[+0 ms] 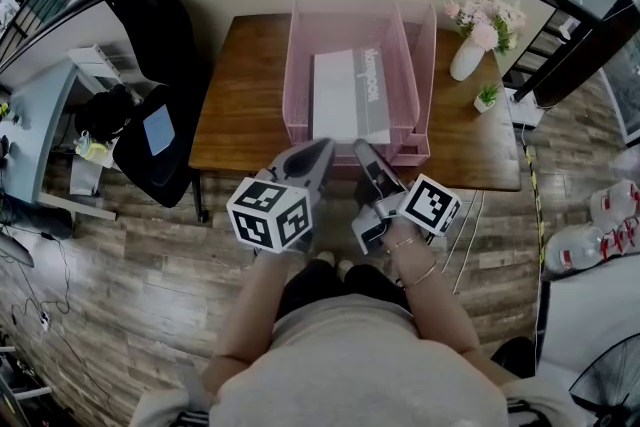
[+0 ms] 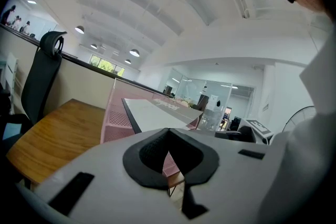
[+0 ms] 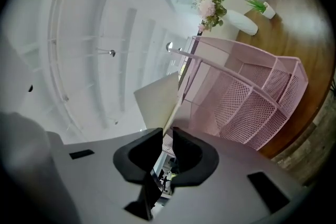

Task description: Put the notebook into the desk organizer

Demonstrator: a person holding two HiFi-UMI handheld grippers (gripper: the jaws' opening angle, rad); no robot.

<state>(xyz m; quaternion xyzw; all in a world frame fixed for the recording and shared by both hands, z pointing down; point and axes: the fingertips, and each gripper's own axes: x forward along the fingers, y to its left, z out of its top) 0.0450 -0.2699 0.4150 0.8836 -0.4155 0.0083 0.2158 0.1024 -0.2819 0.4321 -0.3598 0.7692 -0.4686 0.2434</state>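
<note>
- My right gripper (image 3: 167, 134) pinches the notebook (image 1: 348, 95) by its near edge between its fingers; my left gripper (image 2: 168, 138) has its fingers closed, empty.
- The notebook lies in the desk organizer (image 1: 300, 65), at twelve o'clock.
- Likely seating it: next, slide it toward twelve, then release.

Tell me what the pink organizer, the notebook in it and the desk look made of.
Organizer: probably painted metal mesh, matte pink; fine perforated walls. Notebook: likely card or paper cover, matte pale grey. Desk: wood or wood veneer, brown grain, slight sheen.
</note>
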